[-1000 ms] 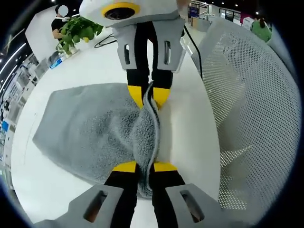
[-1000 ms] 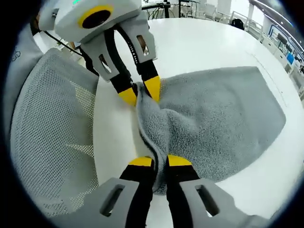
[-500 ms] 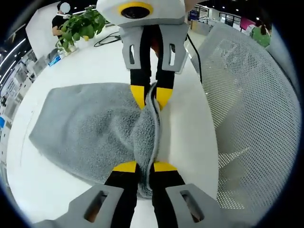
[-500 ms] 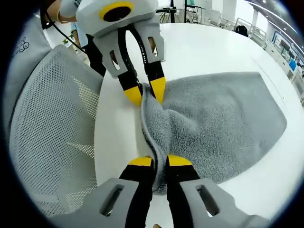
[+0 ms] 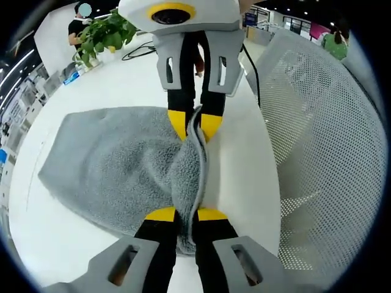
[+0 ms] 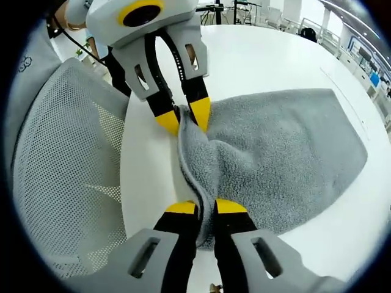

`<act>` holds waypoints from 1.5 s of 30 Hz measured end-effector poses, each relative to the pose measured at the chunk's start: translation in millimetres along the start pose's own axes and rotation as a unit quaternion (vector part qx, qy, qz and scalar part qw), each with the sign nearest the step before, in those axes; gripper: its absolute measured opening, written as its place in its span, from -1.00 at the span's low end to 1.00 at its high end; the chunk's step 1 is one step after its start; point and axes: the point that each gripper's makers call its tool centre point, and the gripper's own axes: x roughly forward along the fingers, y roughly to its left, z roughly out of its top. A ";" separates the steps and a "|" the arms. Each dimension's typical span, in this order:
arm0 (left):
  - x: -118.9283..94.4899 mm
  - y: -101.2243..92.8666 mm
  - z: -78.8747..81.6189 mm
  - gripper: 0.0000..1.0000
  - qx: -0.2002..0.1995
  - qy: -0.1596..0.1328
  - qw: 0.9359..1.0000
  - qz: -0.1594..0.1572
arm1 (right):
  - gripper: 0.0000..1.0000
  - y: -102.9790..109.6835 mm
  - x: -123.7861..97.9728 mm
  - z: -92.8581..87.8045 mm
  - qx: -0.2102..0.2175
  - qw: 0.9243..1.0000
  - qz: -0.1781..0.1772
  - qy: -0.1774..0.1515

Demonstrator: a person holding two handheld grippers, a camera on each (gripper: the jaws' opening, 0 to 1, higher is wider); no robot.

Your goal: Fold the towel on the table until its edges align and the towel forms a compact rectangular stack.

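Towel (image 5: 116, 165) lies on the white table (image 5: 238, 159), grey terry, spread mostly flat to one side of the pinched edge. One edge, the one nearest the mesh chair (image 5: 330, 140), is gathered into a raised ridge running between the two tools.

Progress, as judged: early. Both corners of that edge are gripped and lifted slightly, but no fold is laid yet; the body of the towel appears to be a single flat layer. Left to do: carry the gripped edge across to the far edge, align, then fold again to a compact rectangle.

Left tool (image 5: 186, 215): jaws narrow, clamped on the towel edge at the near end of the ridge in the left gripper view. The cloth runs between the yellow tips.

Right tool (image 6: 198, 207): jaws narrow, likewise pinching the towel edge. In the left gripper view it shows at the far end of the ridge (image 5: 194, 124), tips closed on the cloth.

A potted plant (image 5: 101, 36) stands at the far left of the table.
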 end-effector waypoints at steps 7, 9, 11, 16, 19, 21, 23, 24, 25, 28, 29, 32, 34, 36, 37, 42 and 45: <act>-1.8 -7.3 -1.5 -0.82 -0.007 0.003 1.000 -0.015 | -0.87 7.3 -0.5 0.0 0.009 1.000 0.008 -0.001; -2.8 -13.3 -2.1 -0.82 -0.002 0.006 1.000 -0.016 | -0.87 12.7 -1.1 -0.6 0.015 1.000 0.015 -0.005; -4.3 -19.4 -3.1 -0.82 -0.003 0.007 1.000 -0.018 | -0.87 19.5 -1.0 -1.8 0.017 1.000 0.019 -0.007; -6.5 -32.4 -4.9 -0.82 -0.005 0.003 1.000 -0.020 | -0.87 33.2 -1.2 -3.7 0.025 0.999 0.026 -0.012; -7.9 -41.7 -5.3 -0.82 -0.002 0.006 1.000 -0.019 | -0.87 42.2 -1.8 -5.3 0.032 0.999 0.027 -0.019; -8.8 -47.4 -5.4 -0.82 -0.004 0.005 1.000 -0.022 | -0.87 48.3 -1.9 -6.9 0.011 1.000 0.024 -0.012; -9.5 -52.1 -6.1 -0.82 -0.009 0.003 1.000 -0.021 | -0.87 54.2 -1.6 -7.3 0.008 1.000 0.021 -0.009; -9.9 -53.6 -6.5 -0.82 -0.011 0.002 1.000 -0.022 | -0.87 55.5 -1.8 -7.9 0.008 1.000 0.021 -0.009; -10.4 -55.8 -6.8 -0.82 -0.016 0.000 1.000 -0.023 | -0.87 57.1 -2.1 -8.7 0.009 1.000 0.021 -0.012; -11.3 -61.4 -6.9 -0.82 -0.025 -0.004 0.999 -0.025 | -0.87 62.0 -2.5 -9.8 0.010 1.000 0.019 -0.015; -11.4 -62.3 -6.9 -0.82 -0.025 -0.004 0.999 -0.025 | -0.87 64.6 -2.5 -10.3 0.008 1.000 0.018 -0.016; -12.4 -70.5 -7.1 -0.82 -0.021 -0.002 0.999 -0.030 | -0.87 70.8 -2.4 -11.3 0.009 1.000 0.021 -0.014; -13.1 -74.0 -7.4 -0.82 -0.022 -0.002 0.999 -0.034 | -0.87 74.7 -2.6 -12.3 0.010 1.000 0.024 -0.015; -12.9 -75.4 -8.0 -0.82 -0.030 -0.007 0.999 -0.030 | -0.87 76.9 -3.1 -13.3 0.010 0.999 0.025 -0.018; -13.3 -76.1 -8.3 -0.82 -0.029 -0.010 0.999 -0.028 | -0.87 76.6 -3.2 -13.2 0.016 0.999 0.026 -0.023; -16.3 -78.6 -6.1 -0.82 -0.039 -0.021 0.999 -0.023 | -0.87 76.8 -2.6 -13.7 0.033 0.998 0.036 -0.027; -18.4 -82.4 -4.5 -0.82 -0.041 -0.017 0.999 -0.029 | -0.87 80.6 -2.9 -14.8 0.028 0.998 0.042 -0.022</act>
